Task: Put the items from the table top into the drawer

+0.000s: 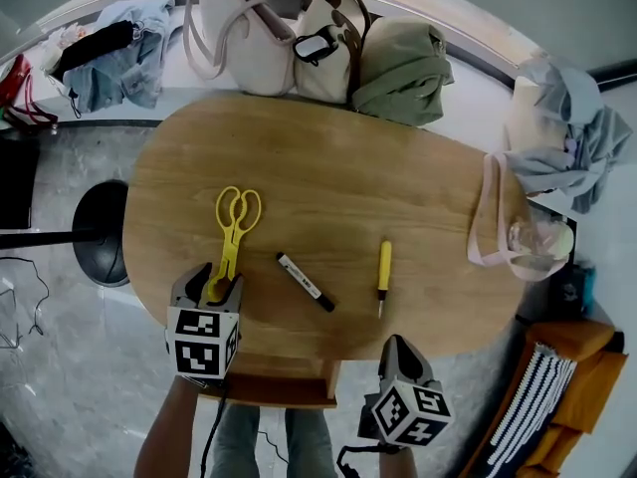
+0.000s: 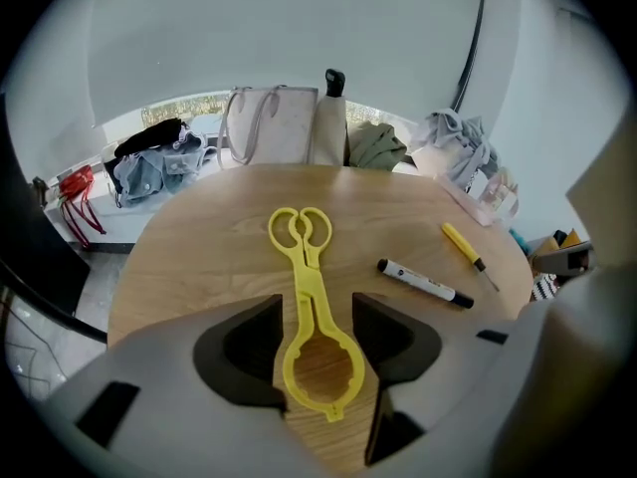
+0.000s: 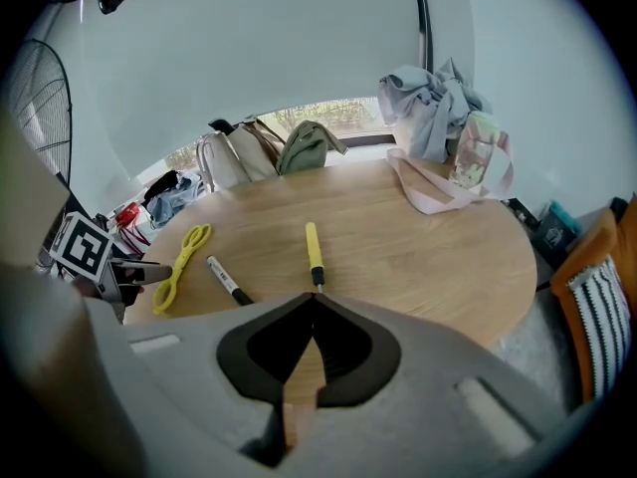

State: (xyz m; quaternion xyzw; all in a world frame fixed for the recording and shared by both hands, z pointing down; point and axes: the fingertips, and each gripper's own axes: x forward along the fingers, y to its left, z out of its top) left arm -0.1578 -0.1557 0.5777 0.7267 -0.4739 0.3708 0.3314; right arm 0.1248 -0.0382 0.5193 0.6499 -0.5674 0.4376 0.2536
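- Left gripper [image 2: 317,352] sits lowest and closest, its two dark jaws standing apart with nothing clamped; the wood of the oval wooden table [image 1: 398,167] shows between them
- Between those jaws lies the ring-shaped end of the yellow plastic tongs [image 2: 304,267], flat on the wood, with the long shank running straight away from the claw to the two finger loops at the far end
- The ring fills most of the gap; whether the left-hand jaw already touches its rim I cannot tell
- To do this grasp well, I judge the jaws should close squarely across the ring or just ahead of it on the narrow shank, low against the table, so the thin plastic does not twist or flip up
- A hold at this end leaves the long loop end free to swing, so a level, slow lift looks wise
- Right gripper [image 3: 314,299] hovers by the near table edge with its jaw tips together and empty
- Just beyond its tips lies the yellow-handled screwdriver [image 3: 314,252], metal tip toward the claw
- Between screwdriver and tongs lies the black-and-white marker pen [image 1: 305,281], apart from both
- Under the near edge, between the two grippers, a wooden ledge [image 1: 284,391] juts out, probably the drawer, close to the left claw
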